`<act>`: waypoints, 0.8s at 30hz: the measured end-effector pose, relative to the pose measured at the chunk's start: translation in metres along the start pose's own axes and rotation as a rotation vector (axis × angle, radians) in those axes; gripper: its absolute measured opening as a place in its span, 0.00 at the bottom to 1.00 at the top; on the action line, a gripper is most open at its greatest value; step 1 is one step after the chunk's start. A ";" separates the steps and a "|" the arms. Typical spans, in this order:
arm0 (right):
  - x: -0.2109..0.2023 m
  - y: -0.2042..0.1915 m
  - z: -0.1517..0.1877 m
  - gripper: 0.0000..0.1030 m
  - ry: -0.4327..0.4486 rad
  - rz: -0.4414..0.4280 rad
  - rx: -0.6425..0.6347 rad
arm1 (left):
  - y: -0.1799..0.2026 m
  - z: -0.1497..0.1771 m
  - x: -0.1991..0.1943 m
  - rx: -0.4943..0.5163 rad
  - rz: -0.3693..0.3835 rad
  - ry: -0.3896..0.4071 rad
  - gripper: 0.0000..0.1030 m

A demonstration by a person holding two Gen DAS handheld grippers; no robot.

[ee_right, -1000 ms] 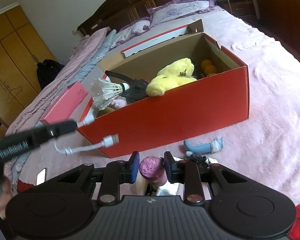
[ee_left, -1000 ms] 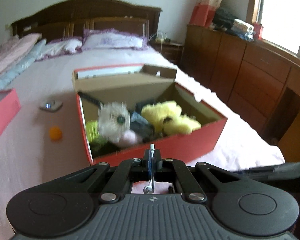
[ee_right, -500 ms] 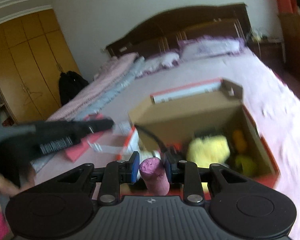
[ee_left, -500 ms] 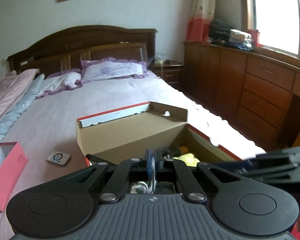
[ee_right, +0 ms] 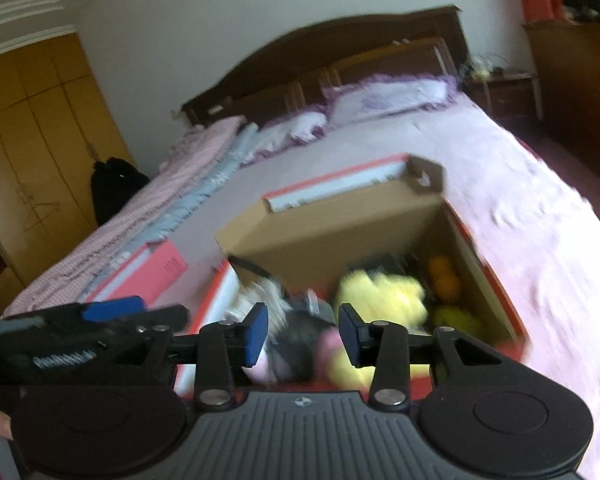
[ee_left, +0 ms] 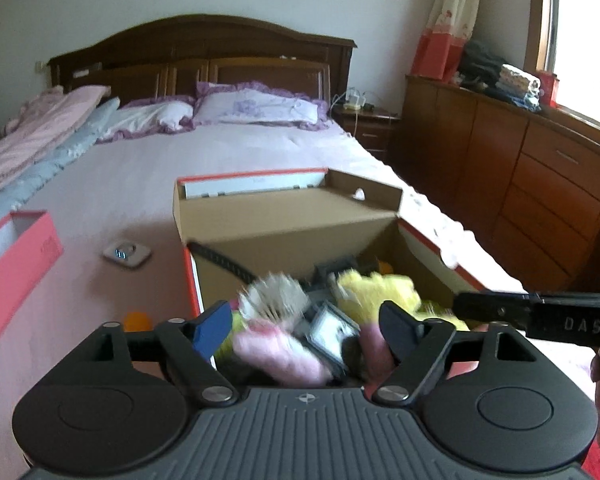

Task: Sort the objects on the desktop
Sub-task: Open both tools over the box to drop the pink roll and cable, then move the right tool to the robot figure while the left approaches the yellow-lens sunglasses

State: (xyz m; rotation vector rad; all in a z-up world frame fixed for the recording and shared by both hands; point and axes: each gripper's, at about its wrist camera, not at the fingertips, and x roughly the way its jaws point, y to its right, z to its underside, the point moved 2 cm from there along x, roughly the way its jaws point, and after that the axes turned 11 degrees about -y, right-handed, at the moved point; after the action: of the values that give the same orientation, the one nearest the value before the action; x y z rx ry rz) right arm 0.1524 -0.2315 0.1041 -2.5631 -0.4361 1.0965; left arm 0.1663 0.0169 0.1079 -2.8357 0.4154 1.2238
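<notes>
Both tools over the open red cardboard box (ee_left: 428, 240) on the bed (ee_left: 132, 184).
Left tool (ee_left: 306, 326) and right tool (ee_right: 303, 334) are opening, gripping nothing.

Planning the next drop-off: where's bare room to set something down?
Bare bedspread between the pink box and the red box, apart from the small white device and orange ball; also beyond the red box toward the pillows. The red box's inside is crowded.
</notes>
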 end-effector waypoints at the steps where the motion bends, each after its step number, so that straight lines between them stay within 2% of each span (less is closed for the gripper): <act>1: 0.001 0.008 0.011 0.41 -0.010 0.009 0.011 | 0.002 0.010 -0.001 -0.005 0.004 -0.007 0.82; 4: 0.000 0.025 0.046 0.42 -0.061 0.046 0.039 | 0.011 0.039 -0.002 -0.008 0.022 -0.042 0.84; 9: 0.004 0.041 0.099 0.42 -0.156 0.094 0.067 | 0.022 0.082 0.012 -0.008 0.052 -0.144 0.85; 12: 0.007 0.045 0.119 0.42 -0.192 0.101 0.097 | 0.026 0.102 0.020 -0.027 0.063 -0.203 0.85; 17: 0.005 0.036 0.141 0.42 -0.231 0.137 0.063 | 0.026 0.132 0.029 -0.030 0.067 -0.276 0.84; 19: 0.005 0.032 0.148 0.42 -0.249 0.126 0.045 | 0.026 0.142 0.032 -0.026 0.071 -0.297 0.83; 24: 0.004 0.019 0.154 0.44 -0.289 0.124 -0.019 | 0.027 0.154 0.034 -0.023 0.094 -0.326 0.82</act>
State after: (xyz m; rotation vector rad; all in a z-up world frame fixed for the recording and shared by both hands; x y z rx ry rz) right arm 0.0446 -0.2212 -0.0069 -2.4827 -0.3592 1.5235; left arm 0.0724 0.0029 -0.0204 -2.5895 0.5246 1.6801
